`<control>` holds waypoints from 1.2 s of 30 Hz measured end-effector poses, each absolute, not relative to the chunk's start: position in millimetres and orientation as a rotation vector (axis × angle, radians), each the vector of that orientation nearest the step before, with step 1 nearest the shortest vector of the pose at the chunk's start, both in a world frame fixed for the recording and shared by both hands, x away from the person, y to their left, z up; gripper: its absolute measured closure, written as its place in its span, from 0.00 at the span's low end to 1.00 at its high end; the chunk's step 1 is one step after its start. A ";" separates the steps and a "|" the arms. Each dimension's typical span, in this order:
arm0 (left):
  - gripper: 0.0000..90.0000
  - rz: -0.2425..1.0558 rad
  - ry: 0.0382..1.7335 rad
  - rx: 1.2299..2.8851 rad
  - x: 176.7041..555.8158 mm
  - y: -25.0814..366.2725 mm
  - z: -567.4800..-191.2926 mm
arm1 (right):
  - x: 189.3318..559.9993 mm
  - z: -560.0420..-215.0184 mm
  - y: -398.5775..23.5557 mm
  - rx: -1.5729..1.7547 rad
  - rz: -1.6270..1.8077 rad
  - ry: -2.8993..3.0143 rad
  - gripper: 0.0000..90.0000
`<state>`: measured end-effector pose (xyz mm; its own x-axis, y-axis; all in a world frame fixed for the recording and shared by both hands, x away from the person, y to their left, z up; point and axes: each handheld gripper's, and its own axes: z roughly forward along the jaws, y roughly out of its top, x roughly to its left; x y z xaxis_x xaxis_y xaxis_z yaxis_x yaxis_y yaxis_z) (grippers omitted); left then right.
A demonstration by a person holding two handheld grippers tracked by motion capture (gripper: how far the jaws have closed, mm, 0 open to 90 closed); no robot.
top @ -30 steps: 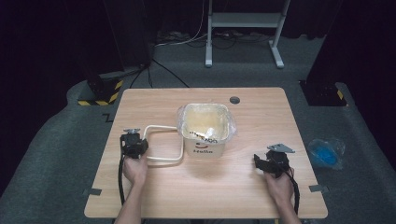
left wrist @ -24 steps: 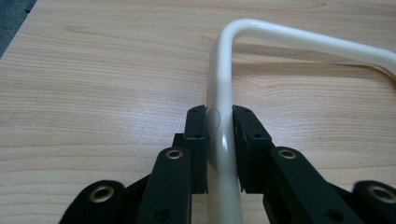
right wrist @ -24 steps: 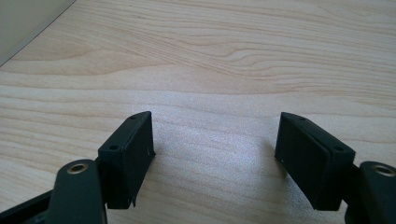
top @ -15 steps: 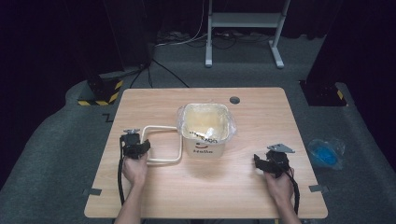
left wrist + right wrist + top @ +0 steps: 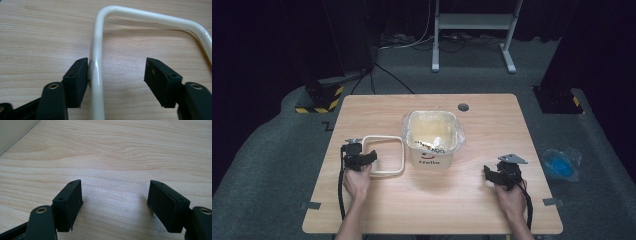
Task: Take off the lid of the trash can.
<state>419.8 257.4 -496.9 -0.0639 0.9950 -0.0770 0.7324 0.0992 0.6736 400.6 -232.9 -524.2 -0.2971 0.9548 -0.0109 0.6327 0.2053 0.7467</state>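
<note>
Your forearms are bare, with no sleeves showing. Each hand carries a black gripper: the left gripper (image 5: 360, 159) and the right gripper (image 5: 501, 172), which has a grey three-cornered plate on top. Black cables trail back along your arms. The blocky jaw pads have small holes, with brass-coloured rivets behind.

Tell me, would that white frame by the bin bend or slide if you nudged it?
The white frame looks like a glossy rigid tube, so probably stiff. Lying flat on the smooth table, it would likely slide easily. Thin and hollow-looking, it seems light.

A lab or studio: black curtains (image 5: 272, 40), taped floor cables (image 5: 392, 80), lone wooden table (image 5: 492, 110)
</note>
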 end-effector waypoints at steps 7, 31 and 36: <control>0.29 0.671 1.847 1.704 417.5 255.1 -494.5 | 400.6 -524.2 -232.9 1.470 0.892 2.008 0.31; 0.08 0.610 1.741 1.754 409.3 247.1 -487.3 | 400.6 -524.2 -233.0 1.466 0.891 2.011 0.31; 0.06 0.562 1.679 1.762 404.3 245.4 -484.1 | 400.6 -524.2 -232.9 1.466 0.891 2.011 0.31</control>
<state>404.3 245.4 -484.1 0.0960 0.9884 -0.1173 0.7182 0.0128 0.6957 400.6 -232.9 -524.2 -0.3003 0.9538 -0.0121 0.6315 0.2083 0.7469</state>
